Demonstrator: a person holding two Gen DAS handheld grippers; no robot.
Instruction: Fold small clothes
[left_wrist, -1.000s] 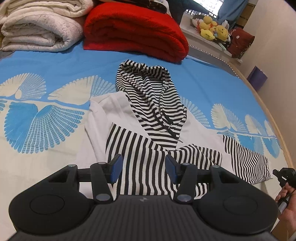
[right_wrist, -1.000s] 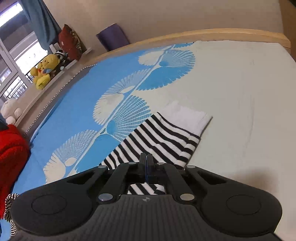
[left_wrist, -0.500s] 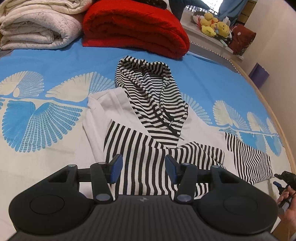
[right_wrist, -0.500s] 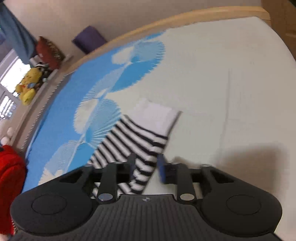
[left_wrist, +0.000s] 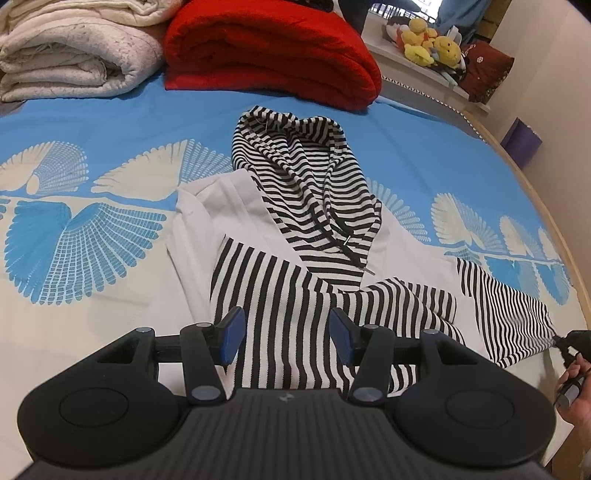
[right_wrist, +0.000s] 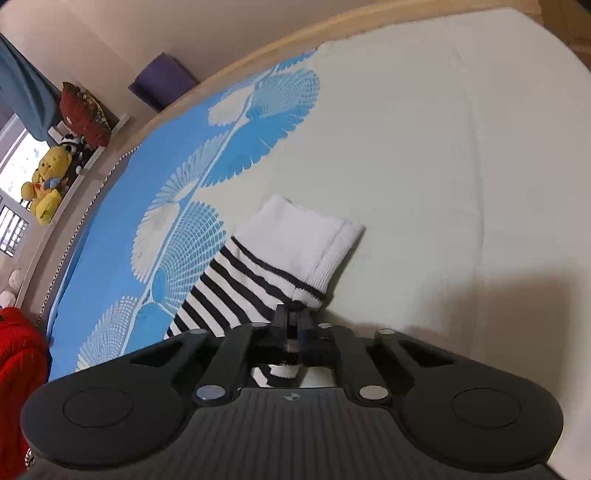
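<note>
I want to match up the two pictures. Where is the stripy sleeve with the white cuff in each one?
Left wrist view: the black-and-white striped sleeve lies at the far right, its end pinched by the right gripper.
Right wrist view: the sleeve runs up the middle, its white ribbed cuff on the cream sheet, its edge clamped in the gripper.
Shared landmark: the yellow plush toy on the window ledge.

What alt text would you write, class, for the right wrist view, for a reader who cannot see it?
The right tongs are shut on the edge of a black-and-white striped sleeve near its white cuff, lying on a blue-and-cream patterned bedsheet. A yellow stuffed toy sits on a ledge at far left.
</note>
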